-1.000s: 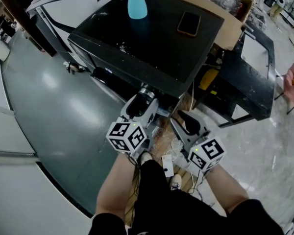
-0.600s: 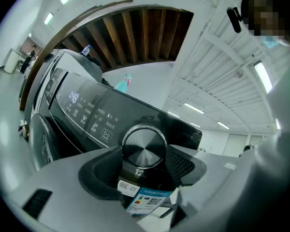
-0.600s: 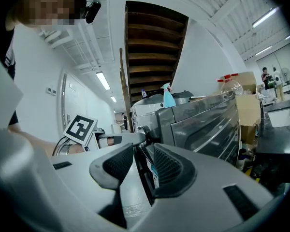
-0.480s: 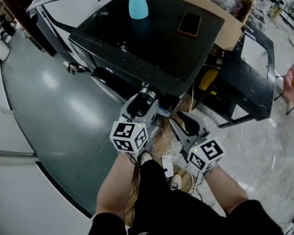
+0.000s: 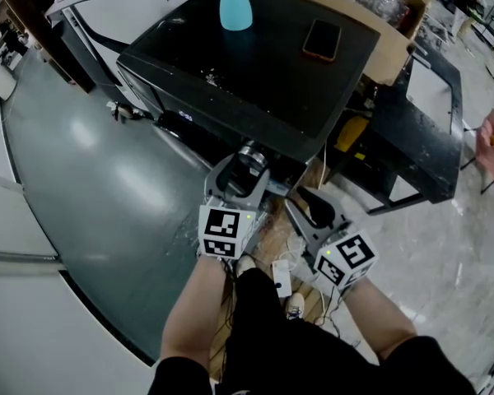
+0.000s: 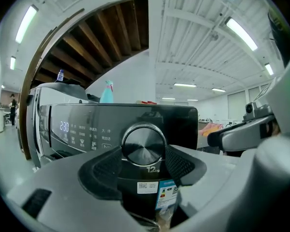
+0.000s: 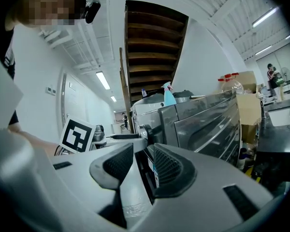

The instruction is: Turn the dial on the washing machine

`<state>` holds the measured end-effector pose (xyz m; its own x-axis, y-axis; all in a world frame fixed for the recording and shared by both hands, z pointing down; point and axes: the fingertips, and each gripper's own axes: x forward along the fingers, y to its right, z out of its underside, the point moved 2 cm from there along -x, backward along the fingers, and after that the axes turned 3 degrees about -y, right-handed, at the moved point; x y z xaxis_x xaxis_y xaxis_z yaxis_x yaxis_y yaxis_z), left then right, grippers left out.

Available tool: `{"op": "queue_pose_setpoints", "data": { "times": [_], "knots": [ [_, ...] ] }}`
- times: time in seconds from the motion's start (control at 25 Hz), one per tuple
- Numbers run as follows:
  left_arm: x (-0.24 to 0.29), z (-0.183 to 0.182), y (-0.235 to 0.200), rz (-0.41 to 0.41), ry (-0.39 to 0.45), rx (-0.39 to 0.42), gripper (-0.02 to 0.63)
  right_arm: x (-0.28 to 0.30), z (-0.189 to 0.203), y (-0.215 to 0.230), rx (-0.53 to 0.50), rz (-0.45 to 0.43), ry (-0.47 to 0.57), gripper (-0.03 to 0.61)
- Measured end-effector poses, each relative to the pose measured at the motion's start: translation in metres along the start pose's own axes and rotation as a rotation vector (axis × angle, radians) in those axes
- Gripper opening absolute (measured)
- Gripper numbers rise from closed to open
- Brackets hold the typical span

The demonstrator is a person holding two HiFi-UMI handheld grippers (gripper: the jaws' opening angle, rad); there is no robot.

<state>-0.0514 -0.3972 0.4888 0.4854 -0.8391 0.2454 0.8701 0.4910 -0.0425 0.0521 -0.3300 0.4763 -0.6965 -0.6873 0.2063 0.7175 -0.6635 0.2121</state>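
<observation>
Washing machine: glossy black top and front panel.
Dial: brushed silver face, bright chrome rim.
On the machine's top: spray bottle, light blue; phone, black with orange edging.
Left tongs: grey shell, black ribbed pads, marker cube in black-and-white squares.

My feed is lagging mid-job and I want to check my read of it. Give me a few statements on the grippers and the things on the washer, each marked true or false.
1. The left gripper has its jaws closed on the dial. True.
2. The right gripper holds the phone. False: its jaws stand apart with nothing between them, and the phone lies on top of the washing machine.
3. A blue spray bottle stands upright on the machine's top. True.
4. The display left of the dial is dark. False: it shows lit digits.
</observation>
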Motion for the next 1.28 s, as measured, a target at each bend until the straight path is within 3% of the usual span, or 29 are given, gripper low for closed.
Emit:
{"op": "queue_pose_setpoints", "data": {
  "times": [0.32,0.64,0.84,1.08,1.28],
  "knots": [
    [-0.006,0.002,-0.003,0.049,0.037,-0.112,0.284,0.000,0.005,-0.004,-0.004,-0.004,-0.010,0.129],
    [-0.003,0.003,0.000,0.155,0.058,-0.378,0.291,0.005,0.005,-0.010,-0.008,-0.009,-0.017,0.129],
    [0.000,0.004,-0.005,0.167,0.073,-0.525,0.291,0.006,0.006,-0.013,-0.008,-0.012,-0.019,0.127],
    [0.000,0.004,-0.005,0.156,0.073,-0.483,0.273,0.004,0.007,-0.011,-0.013,-0.005,-0.022,0.127],
    [-0.001,0.004,-0.005,0.110,0.059,-0.324,0.272,0.001,0.008,-0.008,-0.013,0.003,-0.025,0.126]
  ]
}}
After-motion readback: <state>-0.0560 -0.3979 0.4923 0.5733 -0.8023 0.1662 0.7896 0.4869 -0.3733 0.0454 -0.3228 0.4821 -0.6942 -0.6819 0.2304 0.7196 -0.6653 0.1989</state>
